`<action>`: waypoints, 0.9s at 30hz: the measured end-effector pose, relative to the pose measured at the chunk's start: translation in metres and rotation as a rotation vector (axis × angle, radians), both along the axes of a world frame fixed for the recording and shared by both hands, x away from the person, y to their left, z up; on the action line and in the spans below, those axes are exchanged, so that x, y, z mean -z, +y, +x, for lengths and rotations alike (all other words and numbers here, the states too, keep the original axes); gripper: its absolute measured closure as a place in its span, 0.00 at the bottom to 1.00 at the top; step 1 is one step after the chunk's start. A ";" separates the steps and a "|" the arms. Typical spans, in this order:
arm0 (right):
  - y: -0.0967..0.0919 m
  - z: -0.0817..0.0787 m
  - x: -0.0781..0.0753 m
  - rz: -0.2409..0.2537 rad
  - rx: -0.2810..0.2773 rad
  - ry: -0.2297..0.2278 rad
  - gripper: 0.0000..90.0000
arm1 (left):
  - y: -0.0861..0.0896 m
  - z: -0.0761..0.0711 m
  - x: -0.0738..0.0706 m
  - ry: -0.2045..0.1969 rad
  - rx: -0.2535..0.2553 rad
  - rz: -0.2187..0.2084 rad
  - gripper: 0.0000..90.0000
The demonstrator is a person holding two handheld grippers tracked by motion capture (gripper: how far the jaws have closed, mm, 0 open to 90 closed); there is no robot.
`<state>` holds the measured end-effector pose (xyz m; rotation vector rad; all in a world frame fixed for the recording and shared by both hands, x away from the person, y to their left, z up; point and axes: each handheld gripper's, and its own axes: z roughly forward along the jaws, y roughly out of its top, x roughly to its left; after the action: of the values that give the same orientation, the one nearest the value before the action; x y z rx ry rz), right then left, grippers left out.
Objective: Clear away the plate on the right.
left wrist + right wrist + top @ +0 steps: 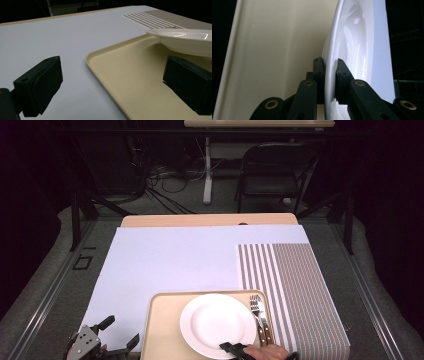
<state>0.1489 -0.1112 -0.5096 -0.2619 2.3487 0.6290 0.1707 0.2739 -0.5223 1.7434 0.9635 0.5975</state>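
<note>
A white plate [217, 325] lies over the cream tray [162, 320] at the near edge of the table. My right gripper [227, 348] is shut on the plate's near rim; in the right gripper view both pads press on the plate [359, 50] edge, with the tray [274, 50] behind it. A fork and a wooden-handled knife [261, 317] lie on the tray's right side. My left gripper [120, 335] stands open at the tray's near left corner. One jaw is over the white sheet, the other over the tray [130, 75], below the plate [185, 40].
A white sheet [175, 260] covers the table, with a striped placemat [295, 285] at the right. Beyond the table's far edge stand a folding chair [272, 170] and a table leg with cables on the floor.
</note>
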 end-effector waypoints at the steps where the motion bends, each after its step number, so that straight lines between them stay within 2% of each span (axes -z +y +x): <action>1: 0.000 0.000 0.001 0.004 -0.003 -0.002 0.91 | 0.000 0.000 0.000 0.000 0.000 0.000 0.03; 24: 0.010 0.005 0.017 -0.012 -0.008 0.013 0.91 | 0.000 0.000 0.000 -0.001 -0.001 0.000 0.03; 27: 0.011 0.005 0.019 -0.018 -0.015 0.001 0.91 | -0.001 0.001 0.000 -0.001 -0.001 0.000 0.03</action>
<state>0.1543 -0.0997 -0.5288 -0.2878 2.3558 0.6159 0.1716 0.2733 -0.5225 1.7428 0.9636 0.5987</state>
